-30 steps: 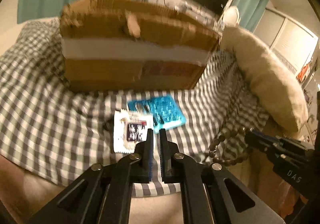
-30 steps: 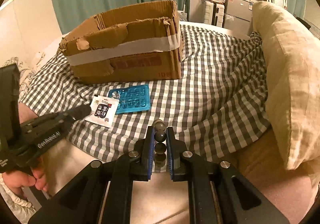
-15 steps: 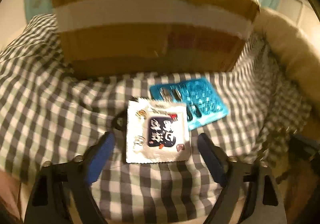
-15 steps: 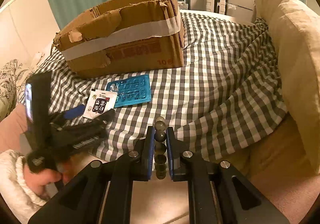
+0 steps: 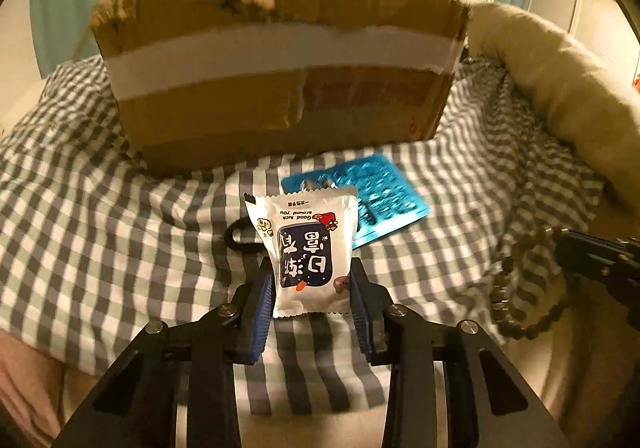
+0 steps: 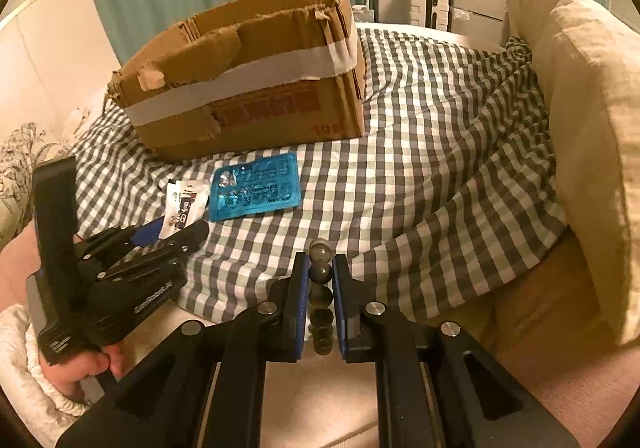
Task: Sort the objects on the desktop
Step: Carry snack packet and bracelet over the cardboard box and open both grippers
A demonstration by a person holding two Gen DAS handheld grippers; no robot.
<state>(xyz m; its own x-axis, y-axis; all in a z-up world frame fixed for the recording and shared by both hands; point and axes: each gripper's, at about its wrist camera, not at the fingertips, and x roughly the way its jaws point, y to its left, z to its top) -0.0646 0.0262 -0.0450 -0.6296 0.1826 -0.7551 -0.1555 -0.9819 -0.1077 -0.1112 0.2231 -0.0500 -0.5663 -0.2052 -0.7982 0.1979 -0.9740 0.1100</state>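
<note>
A white snack sachet [image 5: 310, 248] with a dark blue label stands tilted up between my left gripper's [image 5: 312, 288] blue pads, which press on its two side edges while the jaws are closing. From the right wrist view, the sachet [image 6: 184, 204] sits at the left gripper's [image 6: 180, 228] tips. My right gripper [image 6: 321, 262] is shut on a string of dark beads [image 6: 320, 276], which hangs past the bed edge [image 5: 516, 300]. A blue blister pack [image 5: 376, 200] lies flat just behind the sachet. The torn cardboard box [image 5: 280, 88] stands behind both.
A black hair tie [image 5: 236, 238] lies on the checked bedspread [image 5: 100, 228] left of the sachet. A beige pillow [image 6: 580, 108] lines the right side. A hand [image 6: 80, 364] in a white sleeve holds the left gripper. Green curtains hang behind the box.
My left gripper opened wide, moved forward and down over the sachet, then closed onto its sides and tipped it up. The right gripper kept still with the beads.
</note>
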